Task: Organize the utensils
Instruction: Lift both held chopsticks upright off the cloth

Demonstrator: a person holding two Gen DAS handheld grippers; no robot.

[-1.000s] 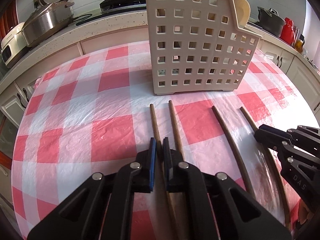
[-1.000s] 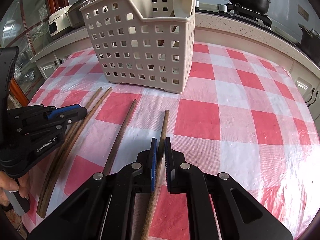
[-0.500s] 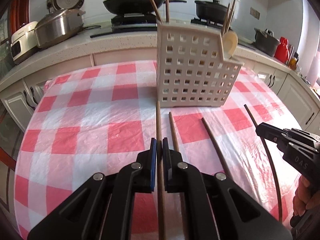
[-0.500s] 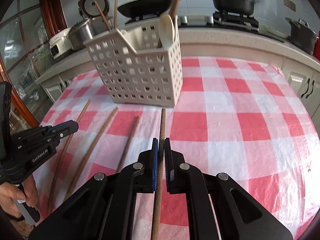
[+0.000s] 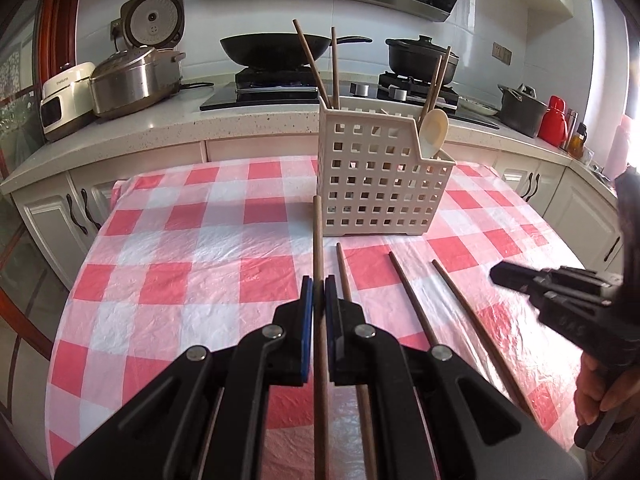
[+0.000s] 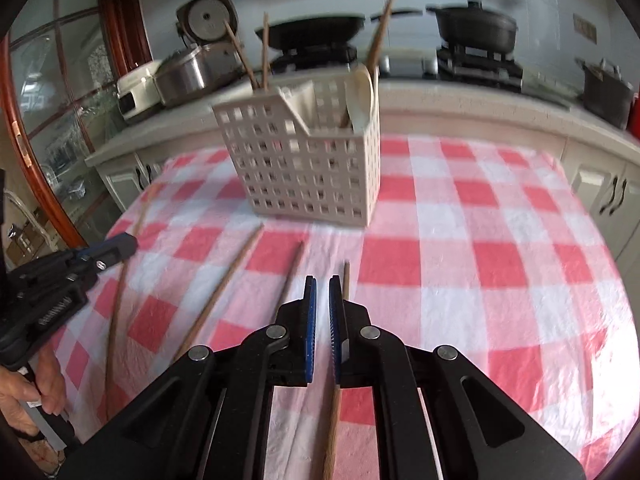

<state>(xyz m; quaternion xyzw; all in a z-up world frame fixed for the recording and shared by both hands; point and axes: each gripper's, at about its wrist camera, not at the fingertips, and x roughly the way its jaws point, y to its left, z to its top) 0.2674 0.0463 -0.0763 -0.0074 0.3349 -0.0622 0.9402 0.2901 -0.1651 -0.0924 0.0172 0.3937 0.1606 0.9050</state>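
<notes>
**Chopstick lifted toward the basket**

The long brown wooden chopstick (image 5: 319, 248) is clamped between the left gripper (image 5: 319, 292)'s closed jaws, tip aimed at the white perforated plastic basket (image 5: 380, 184), likely for insertion. The right gripper (image 6: 322, 292)'s jaws have just been opening; another chopstick (image 6: 345, 280) lies on the checked tablecloth (image 6: 480, 280) just right of its pads, unheld.

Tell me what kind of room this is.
Most likely a home kitchen: a gas stove with a black wok stands on the speckled countertop, a rice cooker sits nearby, and a utensil caddy rests on a checked tablecloth.
</notes>
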